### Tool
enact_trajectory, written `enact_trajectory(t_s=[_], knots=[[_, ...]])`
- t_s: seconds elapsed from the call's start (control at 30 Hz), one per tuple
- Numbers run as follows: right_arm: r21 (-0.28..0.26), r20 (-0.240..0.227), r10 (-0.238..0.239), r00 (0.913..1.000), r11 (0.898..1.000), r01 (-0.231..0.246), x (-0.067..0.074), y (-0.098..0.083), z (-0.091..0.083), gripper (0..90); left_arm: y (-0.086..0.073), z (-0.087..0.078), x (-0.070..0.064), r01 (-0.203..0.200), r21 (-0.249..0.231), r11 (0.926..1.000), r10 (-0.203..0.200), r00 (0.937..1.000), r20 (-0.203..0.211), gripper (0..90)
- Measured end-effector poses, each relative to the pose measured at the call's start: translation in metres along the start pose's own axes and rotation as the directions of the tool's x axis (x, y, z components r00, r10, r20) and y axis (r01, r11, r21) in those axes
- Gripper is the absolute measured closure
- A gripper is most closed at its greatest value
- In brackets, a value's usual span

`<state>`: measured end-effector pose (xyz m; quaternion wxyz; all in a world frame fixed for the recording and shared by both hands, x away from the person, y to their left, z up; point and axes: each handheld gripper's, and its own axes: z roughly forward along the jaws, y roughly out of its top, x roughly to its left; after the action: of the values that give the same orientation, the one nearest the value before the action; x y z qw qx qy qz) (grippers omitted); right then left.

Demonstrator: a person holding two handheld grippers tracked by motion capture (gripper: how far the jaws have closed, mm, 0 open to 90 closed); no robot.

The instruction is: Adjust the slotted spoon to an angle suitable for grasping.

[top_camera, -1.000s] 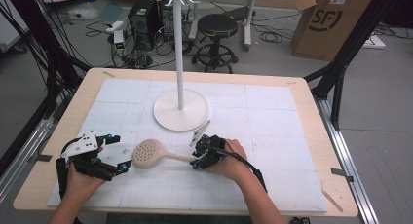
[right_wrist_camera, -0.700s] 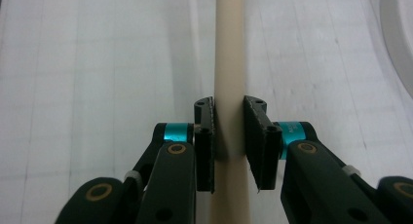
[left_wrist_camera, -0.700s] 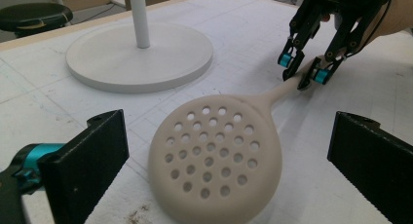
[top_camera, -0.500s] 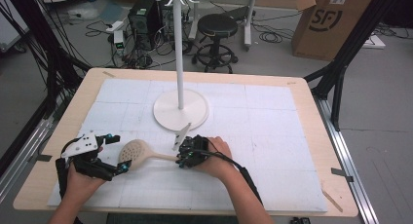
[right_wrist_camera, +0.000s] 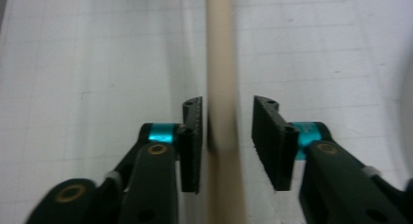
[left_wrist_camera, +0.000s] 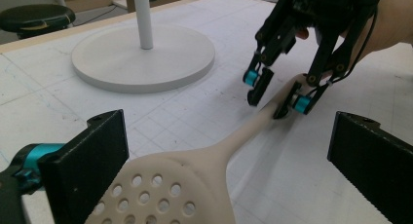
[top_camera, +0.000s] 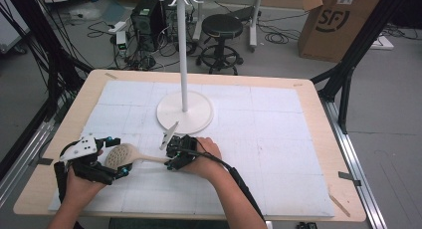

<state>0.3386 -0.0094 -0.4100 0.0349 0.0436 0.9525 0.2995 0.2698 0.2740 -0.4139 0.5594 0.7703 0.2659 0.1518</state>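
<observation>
Slotted spoon flat on desk: handle between slightly parted right fingers, head between wide-apart left fingers. Best centred before left clamping.

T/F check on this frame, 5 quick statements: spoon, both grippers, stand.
1. The slotted spoon lies on the mat, its head between the left gripper's jaws. True.
2. The right gripper is clamped on the handle. False: the handle lies between its jaws, with a gap showing on one side; they have just been opening.
3. The left gripper is shut on the spoon head. False: its jaws stand wide, clear of the head.
4. The stand sits on the mat beyond the spoon, apart from it. True.
5. The spoon hangs from a hook on the stand. False: it lies flat on the mat.
</observation>
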Motion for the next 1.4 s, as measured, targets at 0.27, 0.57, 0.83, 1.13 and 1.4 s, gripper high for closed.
enact_trajectory(t_s=[0.27, 0.57, 0.83, 1.13, 1.4], knots=[[-0.046, 0.063, 0.049, 0.9968, 0.998, -0.047, -0.002, -0.017, -0.037, 55.9, -0.001, -0.001, 0.0, 0.004, 0.004, 1.0, -0.004, 1.0, 0.002, 1.8], [-0.159, 0.128, 0.191, 0.9733, 0.973, -0.17, -0.001, -0.056, -0.088, 41.4, -0.002, 0.0, 0.001, 0.004, 0.015, 0.9999, -0.005, 1.0, 0.008, 1.8], [-0.245, 0.163, 0.264, 0.9506, 0.944, -0.22, 0.005, -0.087, -0.118, 36.4, -0.003, 0.0, 0.002, 0.013, 0.015, 0.9998, -0.013, 0.9999, 0.007, 1.8], [-0.371, 0.177, 0.362, 0.9152, 0.886, -0.279, 0.012, -0.136, -0.146, 30.3, -0.002, 0.001, 0.003, 0.017, 0.014, 0.9998, -0.017, 0.9997, 0.02, 1.8], [-0.442, 0.165, 0.425, 0.8901, 0.839, -0.318, 0.022, -0.165, -0.153, 25.7, 0.005, 0.003, 0.006, 0.037, 0.003, 0.9993, -0.037, 0.9987, 0.037, 1.8]])
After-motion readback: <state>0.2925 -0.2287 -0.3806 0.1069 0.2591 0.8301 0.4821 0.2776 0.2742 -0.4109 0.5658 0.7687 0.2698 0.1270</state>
